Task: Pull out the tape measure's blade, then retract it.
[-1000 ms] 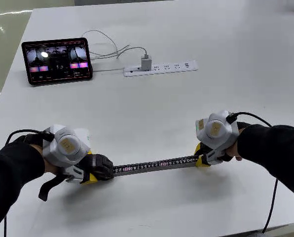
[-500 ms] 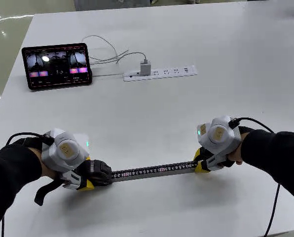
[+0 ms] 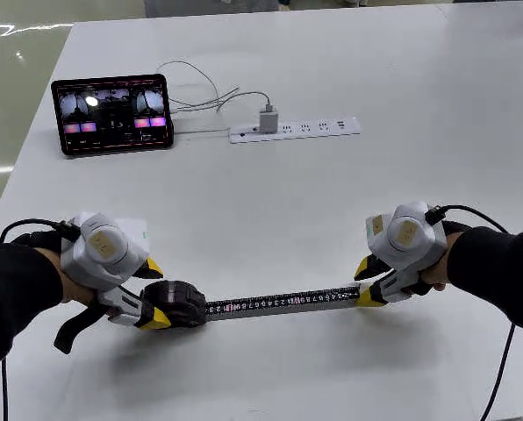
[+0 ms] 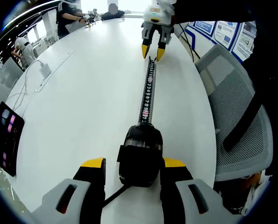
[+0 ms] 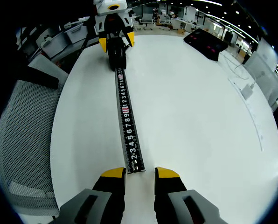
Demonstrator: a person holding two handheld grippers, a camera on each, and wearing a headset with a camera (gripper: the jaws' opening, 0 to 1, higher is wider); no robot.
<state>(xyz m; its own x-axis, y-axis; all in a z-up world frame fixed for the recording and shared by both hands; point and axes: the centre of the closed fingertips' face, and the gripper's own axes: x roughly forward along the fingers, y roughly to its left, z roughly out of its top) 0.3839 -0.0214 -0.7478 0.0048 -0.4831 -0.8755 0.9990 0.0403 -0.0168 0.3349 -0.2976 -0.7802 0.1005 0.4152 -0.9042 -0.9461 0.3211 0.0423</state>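
A black tape measure case [image 3: 178,303] lies on the white table [image 3: 332,202], its blade [image 3: 279,303] drawn out flat to the right. My left gripper [image 3: 154,293] is open, its yellow-tipped jaws spread on either side of the case [image 4: 140,154]; a gap shows on one side, and whether the other jaw touches the case I cannot tell. My right gripper [image 3: 366,282] is open too. The blade's end [image 5: 138,168] rests on the table just ahead of its fingertips, held by neither jaw. The blade [image 5: 127,121] runs straight to the far case [image 5: 116,51].
A lit tablet [image 3: 112,114] stands at the back left. A white power strip [image 3: 297,130] with a charger and cables lies behind the middle. A grey mesh chair [image 4: 232,107] stands off the table's near edge. People are at the table's far end [image 4: 69,16].
Both grippers have opened: the left has let go of the case and the right has let go of the blade's end. The blade stays drawn out at about the same length.
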